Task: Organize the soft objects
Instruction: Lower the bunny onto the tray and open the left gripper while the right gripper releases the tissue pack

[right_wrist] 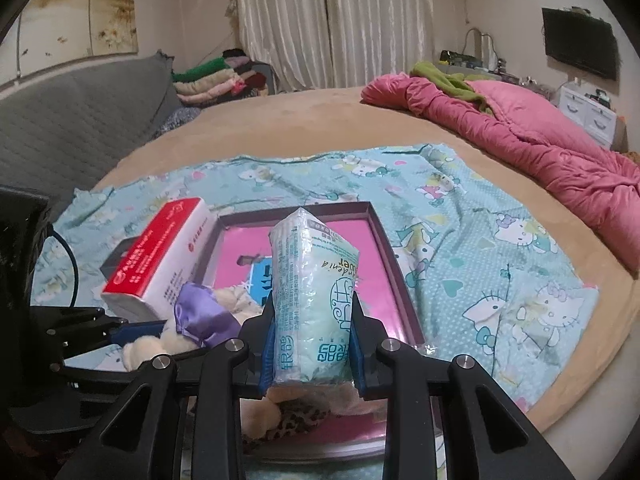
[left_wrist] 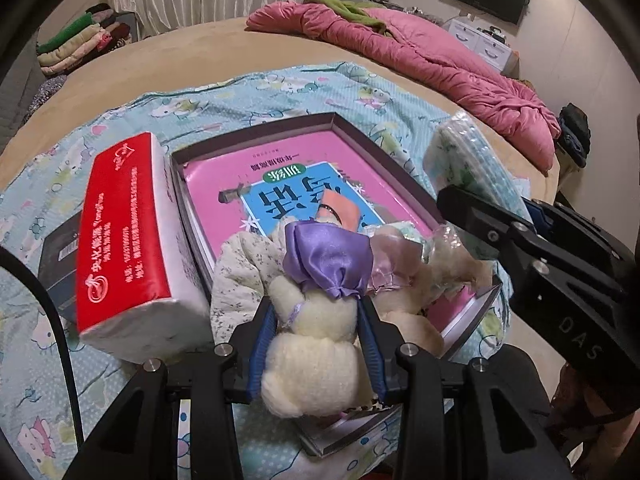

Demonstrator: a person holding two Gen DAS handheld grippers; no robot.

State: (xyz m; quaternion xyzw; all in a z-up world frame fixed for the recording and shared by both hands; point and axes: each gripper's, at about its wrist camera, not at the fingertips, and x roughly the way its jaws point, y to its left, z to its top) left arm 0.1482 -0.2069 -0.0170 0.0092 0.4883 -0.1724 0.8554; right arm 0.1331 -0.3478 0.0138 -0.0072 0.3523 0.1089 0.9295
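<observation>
My left gripper point(left_wrist: 316, 328) is shut on a cream plush toy point(left_wrist: 312, 360) with a purple satin bow point(left_wrist: 328, 264), held over the near end of a dark shallow box point(left_wrist: 256, 130) that holds a pink book point(left_wrist: 280, 168). The toy also shows in the right wrist view point(right_wrist: 200, 316). My right gripper point(right_wrist: 314, 340) is shut on a pale green tissue pack point(right_wrist: 312, 292), upright above the same box point(right_wrist: 372, 216). That pack shows at the right in the left wrist view point(left_wrist: 468, 160). A red and white tissue pack point(left_wrist: 124, 240) leans against the box's left side.
The box lies on a Hello Kitty cloth point(right_wrist: 500, 240) spread over a tan round bed point(right_wrist: 300, 120). A pink quilt point(right_wrist: 520, 140) is bunched at the far right. Folded clothes point(right_wrist: 216, 80) are stacked at the back left. A black box point(left_wrist: 56, 256) sits under the red pack.
</observation>
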